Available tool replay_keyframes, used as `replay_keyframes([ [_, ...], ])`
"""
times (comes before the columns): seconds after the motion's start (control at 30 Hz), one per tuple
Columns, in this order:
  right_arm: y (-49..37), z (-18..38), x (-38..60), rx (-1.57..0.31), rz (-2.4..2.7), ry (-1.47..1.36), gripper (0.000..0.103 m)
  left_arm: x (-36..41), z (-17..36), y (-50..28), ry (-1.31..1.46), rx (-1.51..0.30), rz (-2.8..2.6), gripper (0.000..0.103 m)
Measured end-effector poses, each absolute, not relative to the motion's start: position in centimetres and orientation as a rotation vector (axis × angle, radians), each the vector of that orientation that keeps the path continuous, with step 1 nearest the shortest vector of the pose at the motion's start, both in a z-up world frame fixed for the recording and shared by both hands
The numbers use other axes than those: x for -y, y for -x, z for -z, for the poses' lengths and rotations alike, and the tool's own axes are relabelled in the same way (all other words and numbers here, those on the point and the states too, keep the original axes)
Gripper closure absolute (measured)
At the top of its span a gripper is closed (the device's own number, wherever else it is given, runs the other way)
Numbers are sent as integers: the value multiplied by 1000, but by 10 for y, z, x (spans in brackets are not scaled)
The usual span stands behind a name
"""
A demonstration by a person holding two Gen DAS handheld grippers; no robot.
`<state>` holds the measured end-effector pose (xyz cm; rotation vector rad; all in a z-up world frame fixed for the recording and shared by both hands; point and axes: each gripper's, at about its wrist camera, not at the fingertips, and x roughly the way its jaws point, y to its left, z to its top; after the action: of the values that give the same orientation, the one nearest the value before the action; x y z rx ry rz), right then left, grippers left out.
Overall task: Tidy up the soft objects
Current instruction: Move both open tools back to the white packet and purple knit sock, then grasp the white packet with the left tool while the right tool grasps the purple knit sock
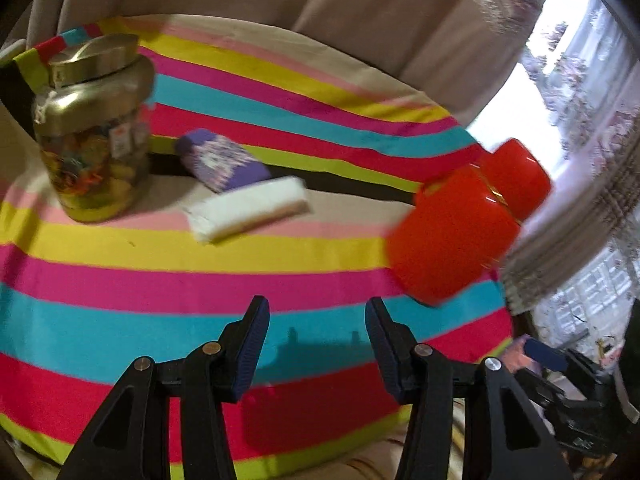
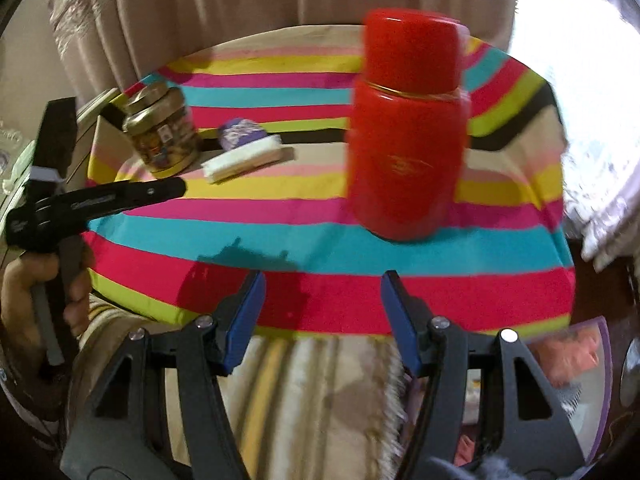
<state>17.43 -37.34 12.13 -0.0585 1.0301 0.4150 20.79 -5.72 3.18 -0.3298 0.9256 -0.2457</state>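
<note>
A purple patterned soft pouch (image 1: 221, 159) lies on the striped cloth, with a white sponge-like pad (image 1: 248, 208) just in front of it. Both also show in the right wrist view: the pouch (image 2: 241, 135) and the pad (image 2: 244, 163). My left gripper (image 1: 316, 320) is open and empty, hovering over the near part of the table, well short of them. My right gripper (image 2: 322, 292) is open and empty at the table's front edge. The left gripper (image 2: 176, 189) shows from the side at the left of the right wrist view.
A red plastic jar (image 2: 404, 128) with a red lid stands right of centre, also seen tilted in the left wrist view (image 1: 460, 224). A gold-lidded jar (image 1: 96, 128) of colourful items stands at the back left. The striped cloth (image 1: 200, 264) covers the table; curtains hang behind.
</note>
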Motion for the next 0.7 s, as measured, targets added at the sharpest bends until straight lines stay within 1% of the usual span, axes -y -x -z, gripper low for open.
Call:
replay_keyframes([
  [0.27,-201,-118,328,-1032,-461,98,35,26,-24,-255,235,-888,178,52],
  [0.43,-222,-115,305,-1032,-484,114,34,39,-9,-289,141,-938,279,52],
  [0.7,-251,-114,274,-1017,-515,153,34,50,15,-326,-2,-969,302,52],
])
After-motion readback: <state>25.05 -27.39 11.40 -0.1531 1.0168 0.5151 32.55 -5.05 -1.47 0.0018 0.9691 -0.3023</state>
